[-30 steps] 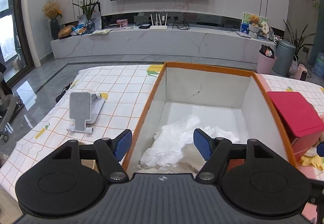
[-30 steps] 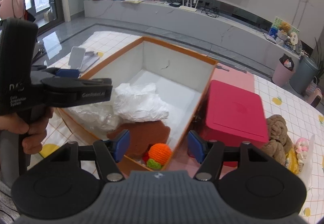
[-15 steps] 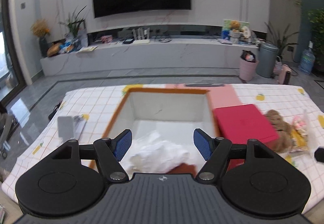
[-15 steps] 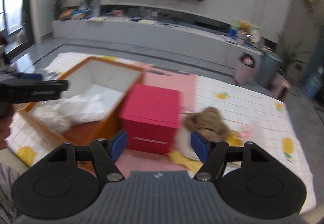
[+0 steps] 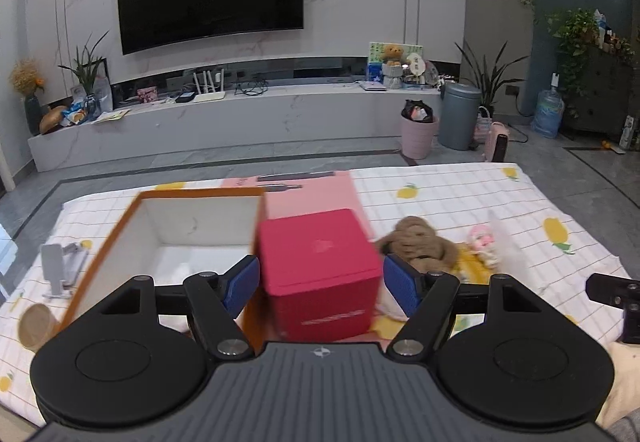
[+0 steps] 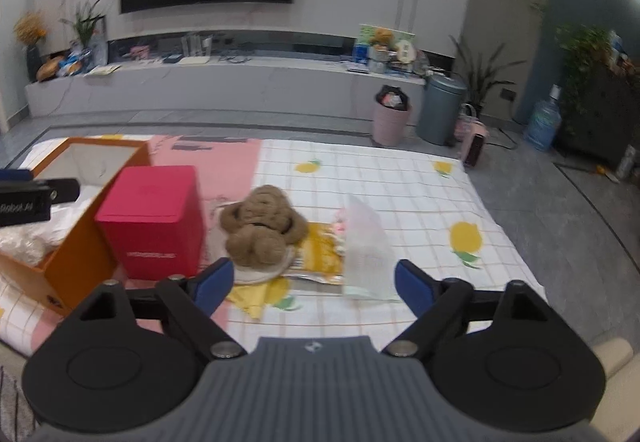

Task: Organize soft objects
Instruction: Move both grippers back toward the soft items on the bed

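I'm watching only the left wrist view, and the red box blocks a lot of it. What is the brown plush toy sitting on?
Observer: In the right wrist view, the brown plush toy rests on a white round pad.
Operator: There's a pale blur to the right of the toy. What is it?
Observer: It's a clear plastic bag, lying partly over a yellow packet.
Operator: Is the other tool holding anything?
Observer: No. The right tool has its jaws opening, and nothing is between them.
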Available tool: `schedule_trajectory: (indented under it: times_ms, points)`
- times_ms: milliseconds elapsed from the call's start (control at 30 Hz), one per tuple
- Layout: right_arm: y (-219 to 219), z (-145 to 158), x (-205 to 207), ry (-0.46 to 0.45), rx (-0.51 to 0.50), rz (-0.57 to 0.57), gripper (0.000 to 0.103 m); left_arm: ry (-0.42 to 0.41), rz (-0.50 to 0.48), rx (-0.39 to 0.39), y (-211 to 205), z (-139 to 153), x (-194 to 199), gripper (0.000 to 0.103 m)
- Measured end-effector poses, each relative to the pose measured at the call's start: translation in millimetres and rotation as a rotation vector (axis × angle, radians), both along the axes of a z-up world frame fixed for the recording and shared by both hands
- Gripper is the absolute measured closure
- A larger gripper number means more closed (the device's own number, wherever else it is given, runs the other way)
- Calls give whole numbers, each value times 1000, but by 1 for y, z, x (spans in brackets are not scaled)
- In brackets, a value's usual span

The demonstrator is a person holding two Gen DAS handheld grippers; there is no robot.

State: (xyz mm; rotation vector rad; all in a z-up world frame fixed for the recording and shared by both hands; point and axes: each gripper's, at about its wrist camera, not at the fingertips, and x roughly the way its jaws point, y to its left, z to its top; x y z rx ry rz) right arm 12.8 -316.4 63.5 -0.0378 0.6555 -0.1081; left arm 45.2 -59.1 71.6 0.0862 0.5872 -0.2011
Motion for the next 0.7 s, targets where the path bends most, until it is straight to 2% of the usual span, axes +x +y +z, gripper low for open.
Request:
schedule_trajectory:
  times_ms: [67, 167, 300, 433, 533, 600, 700]
  points:
    - [-12, -6, 3, 25, 27, -13, 6, 9, -18, -13, -17, -7, -4, 19]
    - [-30, -19, 11, 44, 96, -35, 6, -7, 20, -27, -35, -21, -7, 19]
    - [-51, -39, 34, 72, 169, -104, 6, -62, 5, -22, -59, -47, -7, 19]
    - [-67, -60, 76, 113, 195, -184, 5, -83, -16, -2, -80, -77, 4, 19]
    - [-81, -84, 115, 186, 240, -195, 5, -104, -23, 15, -90, -95, 13, 19]
    - [-84, -99, 135, 217, 220, -222, 6, -105, -44, 7, -94, -106, 20, 19]
    - [-84, -116, 148, 152, 170, -202, 6, -95, -62, -3, -99, -120, 33, 19]
